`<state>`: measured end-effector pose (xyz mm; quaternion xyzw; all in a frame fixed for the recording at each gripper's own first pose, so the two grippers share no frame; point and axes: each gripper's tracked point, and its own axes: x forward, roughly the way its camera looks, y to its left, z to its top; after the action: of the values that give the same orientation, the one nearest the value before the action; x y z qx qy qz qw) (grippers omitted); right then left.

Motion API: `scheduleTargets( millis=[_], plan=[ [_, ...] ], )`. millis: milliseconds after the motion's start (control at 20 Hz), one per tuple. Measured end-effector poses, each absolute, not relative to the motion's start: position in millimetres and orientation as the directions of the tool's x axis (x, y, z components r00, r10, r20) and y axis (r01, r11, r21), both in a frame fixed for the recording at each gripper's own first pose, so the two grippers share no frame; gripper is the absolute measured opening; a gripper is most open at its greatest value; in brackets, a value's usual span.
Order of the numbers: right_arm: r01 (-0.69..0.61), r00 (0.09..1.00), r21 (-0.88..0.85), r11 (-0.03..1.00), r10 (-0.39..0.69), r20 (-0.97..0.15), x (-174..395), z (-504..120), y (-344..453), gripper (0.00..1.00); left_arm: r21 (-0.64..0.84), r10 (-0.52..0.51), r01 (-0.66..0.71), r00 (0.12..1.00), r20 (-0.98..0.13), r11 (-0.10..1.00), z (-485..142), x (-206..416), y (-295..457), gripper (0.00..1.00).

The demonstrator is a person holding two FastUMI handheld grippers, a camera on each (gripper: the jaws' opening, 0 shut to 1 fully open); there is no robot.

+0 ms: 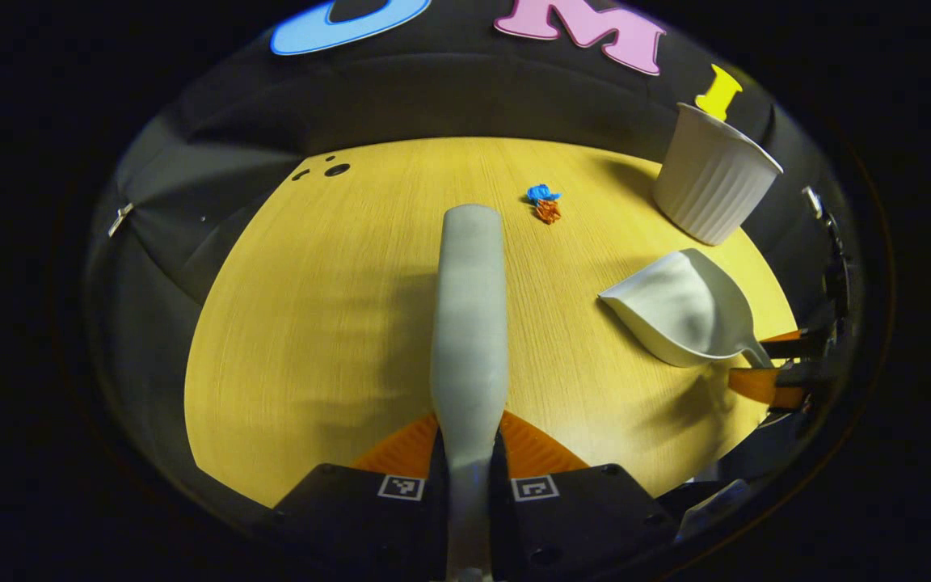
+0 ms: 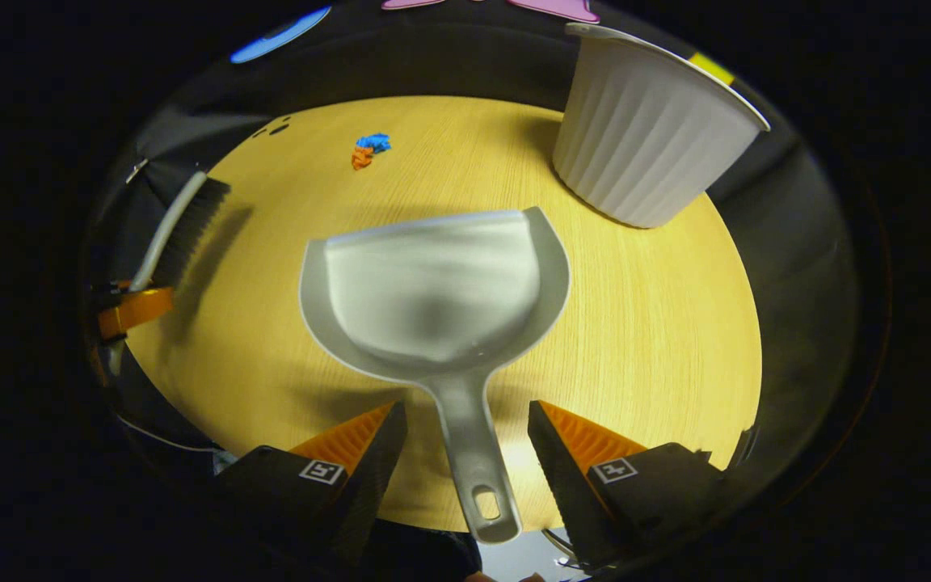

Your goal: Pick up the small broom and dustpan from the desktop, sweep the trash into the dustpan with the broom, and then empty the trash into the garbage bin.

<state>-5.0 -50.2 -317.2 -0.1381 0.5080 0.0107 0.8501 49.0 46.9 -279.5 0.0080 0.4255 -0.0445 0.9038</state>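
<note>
Altogether one small broom [image 1: 469, 323], one dustpan [image 2: 437, 287], one ribbed white garbage bin [image 2: 647, 133] and two scraps of trash are showing over the round wooden worktop [image 1: 320, 323]: a blue scrap [image 1: 542, 192] and an orange scrap [image 1: 548, 212], touching each other near the far side. In the left gripper view the left gripper [image 1: 469, 453] is clamping its fingers narrowly on the broom's handle, which is running straight ahead and hiding its own bristles; the dustpan is sitting off to the right with the bin standing beyond it. In the right gripper view the right gripper [image 2: 465, 453] is holding its fingers wide, one on each side of the dustpan's handle and clear of it, the pan facing away toward the trash. That same view is revealing the broom's dark bristles [image 2: 191, 226] at the far left, and the bin looming close on the right.
</note>
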Motion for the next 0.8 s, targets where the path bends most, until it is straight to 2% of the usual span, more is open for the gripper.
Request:
scheduleTargets(
  millis=[250, 400, 600, 800],
  plan=[
    [-0.166, 0.402, -0.190, 0.968, -0.109, -0.909, -3, -342, -49, 0.94, -0.034, -0.048, 0.033, 0.633, -0.772, 0.999, -273, 50, 53, 0.25],
    [-0.166, 0.403, -0.164, 0.972, -0.085, -0.911, 1, -343, -45, 0.86, -0.028, -0.030, 0.013, 0.617, -0.787, 1.000, -274, 51, 53, 0.25],
    [-0.166, 0.401, -0.143, 0.976, -0.066, -0.914, 10, -343, -44, 0.83, -0.050, -0.032, -0.012, 0.608, -0.793, 0.999, -275, 59, 47, 0.25],
    [-0.189, 0.392, -0.139, 0.972, -0.055, -0.918, 14, -341, -45, 0.53, -0.022, -0.017, 0.000, 0.580, -0.814, 1.000, -281, 68, 45, 0.25]
  ],
)
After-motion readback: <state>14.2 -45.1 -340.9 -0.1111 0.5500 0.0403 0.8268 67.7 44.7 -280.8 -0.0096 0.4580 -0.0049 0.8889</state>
